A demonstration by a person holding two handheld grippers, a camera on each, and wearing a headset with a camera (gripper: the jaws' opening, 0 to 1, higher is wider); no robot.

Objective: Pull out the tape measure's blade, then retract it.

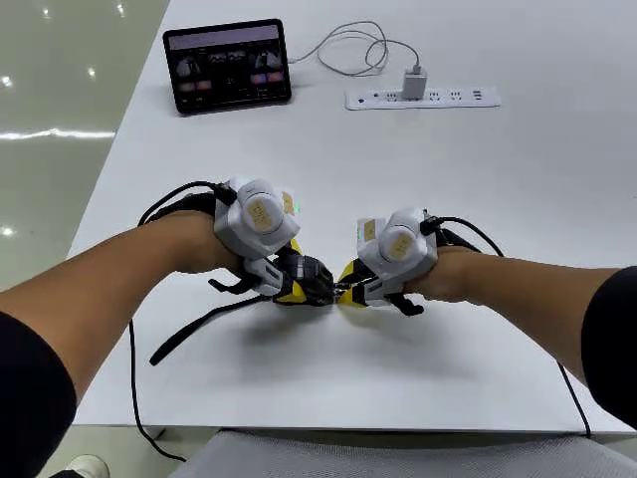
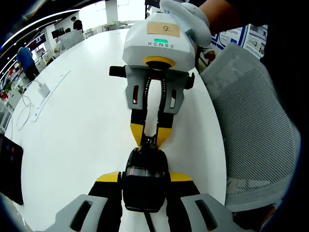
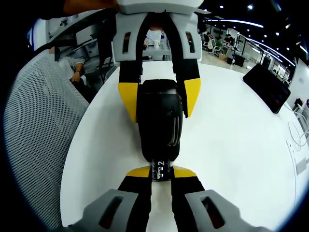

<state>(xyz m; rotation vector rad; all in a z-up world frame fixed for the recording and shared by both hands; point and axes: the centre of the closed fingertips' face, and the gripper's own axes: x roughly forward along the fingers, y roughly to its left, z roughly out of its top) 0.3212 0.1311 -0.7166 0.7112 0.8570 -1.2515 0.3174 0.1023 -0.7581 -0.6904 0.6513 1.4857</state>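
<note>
A black tape measure (image 1: pixel 311 280) is held just above the white table (image 1: pixel 328 169) between my two hands. My left gripper (image 2: pixel 145 177) is shut on its body (image 2: pixel 145 181), one yellow-tipped finger on each side. Facing it, my right gripper (image 3: pixel 161 173) is shut on the blade's end (image 3: pixel 160 169), where printed marks show. Only a very short piece of blade is out of the case (image 3: pixel 160 116). In the head view the left gripper (image 1: pixel 297 285) and right gripper (image 1: pixel 348 295) nearly touch tip to tip.
A tablet (image 1: pixel 228 65) stands at the table's far left, a power strip (image 1: pixel 422 98) with a charger and white cable at the far middle. A black strap (image 1: pixel 199 324) trails from the left gripper. A mesh chair (image 2: pixel 256 135) is at the table's near edge.
</note>
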